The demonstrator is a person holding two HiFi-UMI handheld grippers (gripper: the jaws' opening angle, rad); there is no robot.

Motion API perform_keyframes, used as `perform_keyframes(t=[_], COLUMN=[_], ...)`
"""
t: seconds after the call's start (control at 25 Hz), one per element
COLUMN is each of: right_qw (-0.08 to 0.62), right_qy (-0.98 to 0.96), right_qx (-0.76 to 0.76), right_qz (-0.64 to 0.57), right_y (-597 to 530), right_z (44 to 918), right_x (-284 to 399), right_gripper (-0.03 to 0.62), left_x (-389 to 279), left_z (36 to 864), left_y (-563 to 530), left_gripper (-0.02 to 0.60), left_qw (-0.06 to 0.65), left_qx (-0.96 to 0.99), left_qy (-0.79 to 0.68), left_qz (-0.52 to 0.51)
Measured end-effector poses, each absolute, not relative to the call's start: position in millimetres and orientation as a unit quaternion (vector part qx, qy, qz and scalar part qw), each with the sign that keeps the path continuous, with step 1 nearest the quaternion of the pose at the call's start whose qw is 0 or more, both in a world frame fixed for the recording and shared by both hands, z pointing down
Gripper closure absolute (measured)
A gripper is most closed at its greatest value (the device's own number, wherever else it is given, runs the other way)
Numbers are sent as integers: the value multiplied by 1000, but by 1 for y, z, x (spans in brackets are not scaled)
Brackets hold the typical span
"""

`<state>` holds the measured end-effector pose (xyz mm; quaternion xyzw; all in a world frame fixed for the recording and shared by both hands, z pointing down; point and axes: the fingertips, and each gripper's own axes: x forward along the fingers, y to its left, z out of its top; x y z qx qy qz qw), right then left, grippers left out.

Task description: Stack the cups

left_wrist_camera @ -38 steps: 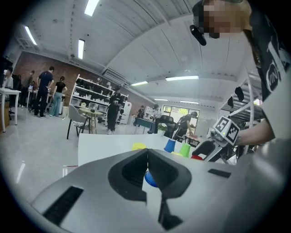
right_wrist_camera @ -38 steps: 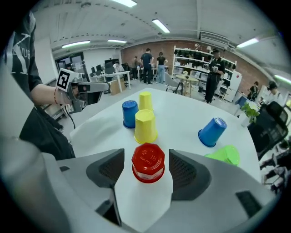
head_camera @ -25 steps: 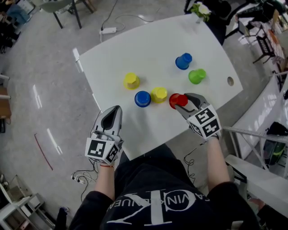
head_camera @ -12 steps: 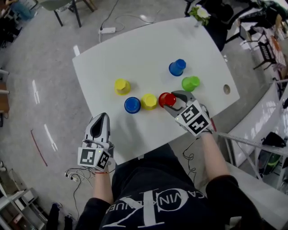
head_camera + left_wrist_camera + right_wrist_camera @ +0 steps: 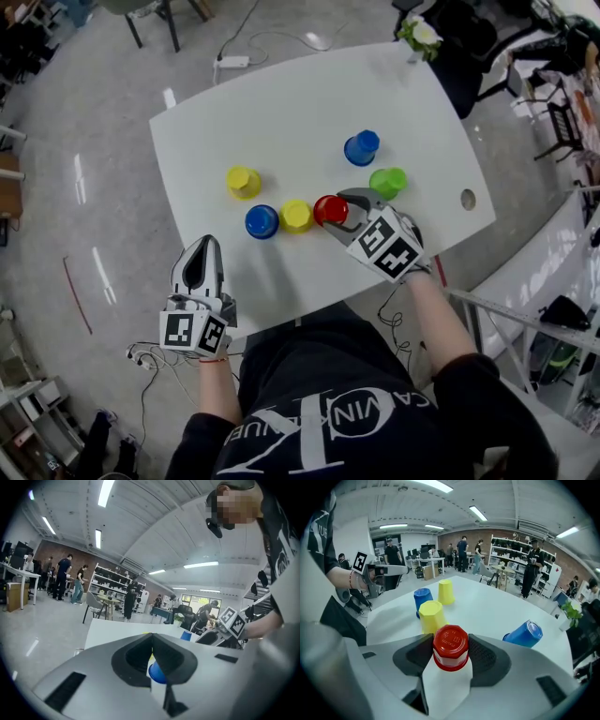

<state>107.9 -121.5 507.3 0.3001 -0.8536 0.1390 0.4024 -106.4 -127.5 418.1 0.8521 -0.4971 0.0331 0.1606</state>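
Grasp step: right gripper (image 5: 451, 654) fingers hold the inverted red cup (image 5: 330, 208) on the worktop (image 5: 281, 112). Left gripper (image 5: 152, 638) fingers together, empty. Next I'd lift it and seat it squarely over the yellow cup (image 5: 431, 616) just beside the red cup

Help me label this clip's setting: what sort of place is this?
Probably an open-plan lab or workshop: storage shelves in front of a brick wall, desks with monitors where people stand about, and a power strip on the polished grey floor.
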Motion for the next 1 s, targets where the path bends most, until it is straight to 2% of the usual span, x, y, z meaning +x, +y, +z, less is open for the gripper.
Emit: perform_keyframes(t=[0.32, 0.6, 1.0], right_qw=[401, 395, 371], right_qy=[-856, -859, -857], right_qx=[298, 298, 335], right_qz=[133, 134, 127], right_y=[-123, -119, -111], right_z=[508, 501, 473], right_x=[108, 105, 124], right_gripper=[350, 266, 244], left_x=[-107, -109, -108], left_z=[419, 419, 414], left_y=[-125, -126, -135], left_gripper=[577, 577, 577], left_qw=[159, 160, 150], left_qx=[847, 847, 854], left_qy=[-506, -506, -497], left_qz=[35, 36, 37])
